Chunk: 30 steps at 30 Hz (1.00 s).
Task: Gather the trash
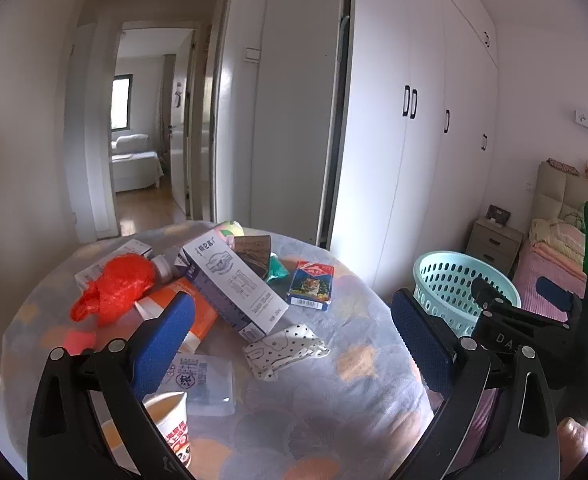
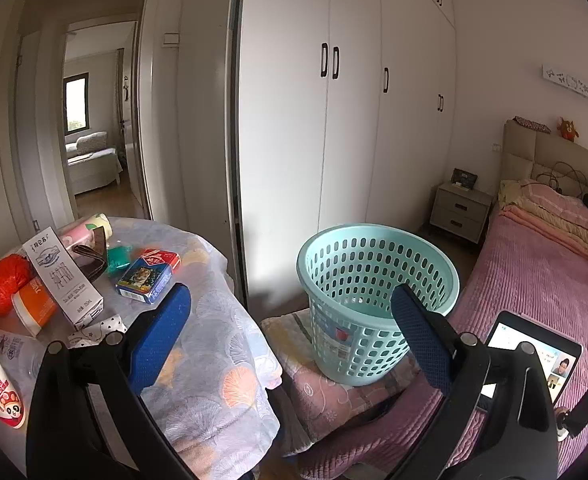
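Trash lies on a round table with a patterned cloth (image 1: 354,380): a red plastic bag (image 1: 113,286), a long white carton (image 1: 233,280), an orange tube (image 1: 189,316), a blue card box (image 1: 310,286), a spotted wrapper (image 1: 283,348), a clear packet (image 1: 205,384) and a paper cup (image 1: 169,424). A mint-green perforated basket (image 2: 374,300) stands on a cushioned stool right of the table. My left gripper (image 1: 294,344) is open and empty above the table's near side. My right gripper (image 2: 289,336) is open and empty, between table and basket.
White wardrobes (image 2: 334,120) stand behind the table and basket. A bed with a pink cover (image 2: 534,280) is at the right, with a tablet (image 2: 534,356) on it. A nightstand (image 2: 460,210) is at the back. An open doorway (image 1: 141,152) is at the left.
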Motion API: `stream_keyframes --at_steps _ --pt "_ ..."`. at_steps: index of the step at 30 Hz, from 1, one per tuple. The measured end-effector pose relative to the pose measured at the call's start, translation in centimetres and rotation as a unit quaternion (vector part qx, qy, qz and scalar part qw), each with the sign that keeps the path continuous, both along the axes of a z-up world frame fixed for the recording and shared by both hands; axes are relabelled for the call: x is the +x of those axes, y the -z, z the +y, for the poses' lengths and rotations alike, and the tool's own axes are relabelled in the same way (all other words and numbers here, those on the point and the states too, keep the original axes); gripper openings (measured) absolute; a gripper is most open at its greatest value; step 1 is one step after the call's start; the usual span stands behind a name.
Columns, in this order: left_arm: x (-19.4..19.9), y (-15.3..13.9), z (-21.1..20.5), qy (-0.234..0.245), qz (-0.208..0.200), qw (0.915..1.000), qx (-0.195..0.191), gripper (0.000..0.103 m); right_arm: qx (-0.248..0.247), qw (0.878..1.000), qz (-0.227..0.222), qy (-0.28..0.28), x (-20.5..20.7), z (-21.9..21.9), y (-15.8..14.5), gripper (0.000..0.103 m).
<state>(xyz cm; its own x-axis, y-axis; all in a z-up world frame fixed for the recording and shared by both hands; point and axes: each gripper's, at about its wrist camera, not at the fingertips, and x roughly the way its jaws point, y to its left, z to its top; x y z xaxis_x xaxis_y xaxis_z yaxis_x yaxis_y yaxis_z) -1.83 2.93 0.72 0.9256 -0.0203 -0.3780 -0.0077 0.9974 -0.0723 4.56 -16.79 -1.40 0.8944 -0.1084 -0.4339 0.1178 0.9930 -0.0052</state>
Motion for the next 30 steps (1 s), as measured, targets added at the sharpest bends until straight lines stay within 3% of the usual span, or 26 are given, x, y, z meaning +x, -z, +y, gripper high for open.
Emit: stream_keyframes --at_steps 30 --pt "-0.25 0.09 0.07 -0.004 -0.003 1.0 0.002 0.095 0.005 1.0 0.004 0.0 -0.08 0.0 0.07 0.096"
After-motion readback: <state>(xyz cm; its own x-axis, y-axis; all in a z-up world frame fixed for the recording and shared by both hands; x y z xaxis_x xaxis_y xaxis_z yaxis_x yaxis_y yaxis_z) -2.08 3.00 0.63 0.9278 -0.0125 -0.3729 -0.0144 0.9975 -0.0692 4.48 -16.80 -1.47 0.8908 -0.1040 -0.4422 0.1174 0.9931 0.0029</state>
